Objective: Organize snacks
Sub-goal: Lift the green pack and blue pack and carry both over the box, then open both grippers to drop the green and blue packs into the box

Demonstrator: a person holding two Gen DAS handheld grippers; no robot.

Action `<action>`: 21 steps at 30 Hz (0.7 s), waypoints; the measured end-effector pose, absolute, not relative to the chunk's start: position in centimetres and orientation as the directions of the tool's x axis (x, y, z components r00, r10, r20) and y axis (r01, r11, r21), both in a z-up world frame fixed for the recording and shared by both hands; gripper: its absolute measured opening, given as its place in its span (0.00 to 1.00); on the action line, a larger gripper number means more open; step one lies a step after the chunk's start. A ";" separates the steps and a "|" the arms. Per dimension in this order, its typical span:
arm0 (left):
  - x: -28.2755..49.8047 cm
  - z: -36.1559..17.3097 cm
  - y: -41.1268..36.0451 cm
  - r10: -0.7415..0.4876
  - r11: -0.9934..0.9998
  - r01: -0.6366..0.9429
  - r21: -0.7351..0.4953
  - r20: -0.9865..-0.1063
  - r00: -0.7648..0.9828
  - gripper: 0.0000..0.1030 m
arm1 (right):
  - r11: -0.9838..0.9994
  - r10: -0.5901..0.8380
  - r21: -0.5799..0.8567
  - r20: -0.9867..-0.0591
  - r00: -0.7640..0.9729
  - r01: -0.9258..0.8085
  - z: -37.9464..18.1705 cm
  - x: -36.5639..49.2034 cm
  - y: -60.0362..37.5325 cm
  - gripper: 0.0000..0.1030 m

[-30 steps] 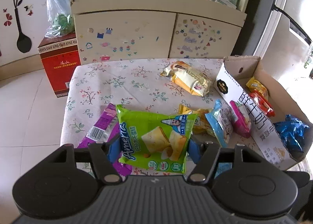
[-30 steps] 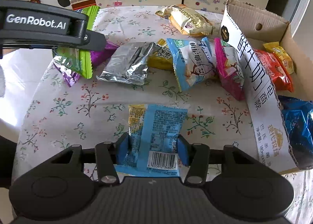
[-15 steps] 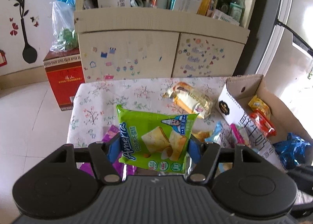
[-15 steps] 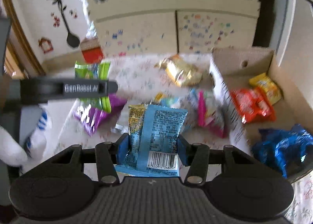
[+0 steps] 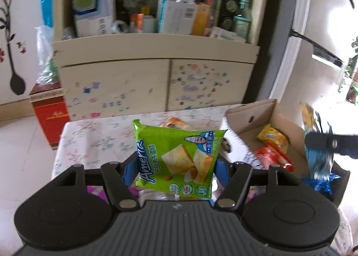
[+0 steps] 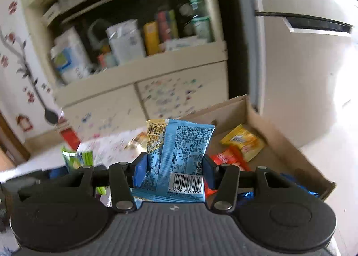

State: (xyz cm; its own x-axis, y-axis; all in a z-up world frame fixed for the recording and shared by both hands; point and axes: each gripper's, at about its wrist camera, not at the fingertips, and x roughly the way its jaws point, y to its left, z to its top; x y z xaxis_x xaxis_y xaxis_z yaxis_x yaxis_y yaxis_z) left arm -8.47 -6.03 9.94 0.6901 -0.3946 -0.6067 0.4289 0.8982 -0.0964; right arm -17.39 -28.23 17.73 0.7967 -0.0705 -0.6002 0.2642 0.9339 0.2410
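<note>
Two packets are up in the air at once, and behind them looms the big cream cabinet (image 5: 156, 81), its open shelf crammed with boxes and bottles, its doors dotted with little stickers. Below it sits the table (image 5: 94, 135) in its floral cloth, and at the table's right end the open cardboard box (image 5: 257, 112), already holding a yellow packet (image 5: 271, 136), a red packet (image 5: 271, 156) and a crinkly blue bag (image 5: 322, 183) (that last one mostly hidden at the near corner). Beside the cabinet on the floor stands a red carton (image 5: 50, 115). Now the grippers: the left gripper (image 5: 176, 166) pinches the green snack packet (image 5: 179, 157) by both side edges, holding it above the table's near edge. The right gripper (image 6: 174, 169) clamps the light blue snack packet (image 6: 181, 157), barcode facing the camera, and holds it up in front of the box's opening. The right-wrist view is blurred at its edges.
</note>
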 end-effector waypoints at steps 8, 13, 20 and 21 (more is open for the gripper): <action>-8.6 10.6 -9.7 -0.484 0.842 0.530 -0.097 -0.570 0.664 0.65 | 0.880 -0.140 0.305 -0.566 0.812 0.364 19.0 -19.0 -32.2 0.56; -8.7 10.4 -12.1 -0.554 0.787 0.604 -0.125 -0.574 0.603 0.65 | 0.821 -0.163 0.373 -0.573 0.803 0.433 18.9 -19.3 -34.3 0.56; -8.8 9.7 -16.0 -0.620 0.718 0.682 -0.142 -0.575 0.534 0.65 | 0.748 -0.208 0.414 -0.596 0.775 0.519 18.4 -19.4 -35.6 0.56; -8.7 9.5 -16.5 -0.628 0.709 0.690 -0.146 -0.576 0.523 0.65 | 0.741 -0.214 0.416 -0.599 0.772 0.528 18.4 -19.4 -35.7 0.56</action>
State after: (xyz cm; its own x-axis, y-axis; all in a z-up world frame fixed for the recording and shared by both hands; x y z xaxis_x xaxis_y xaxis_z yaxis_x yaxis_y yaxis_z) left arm -8.74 -16.51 9.50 0.5231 -0.6284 -0.5757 0.6902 0.7087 -0.1464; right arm -19.45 -35.68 18.38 0.7719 -0.2137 -0.5987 0.5276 0.7407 0.4159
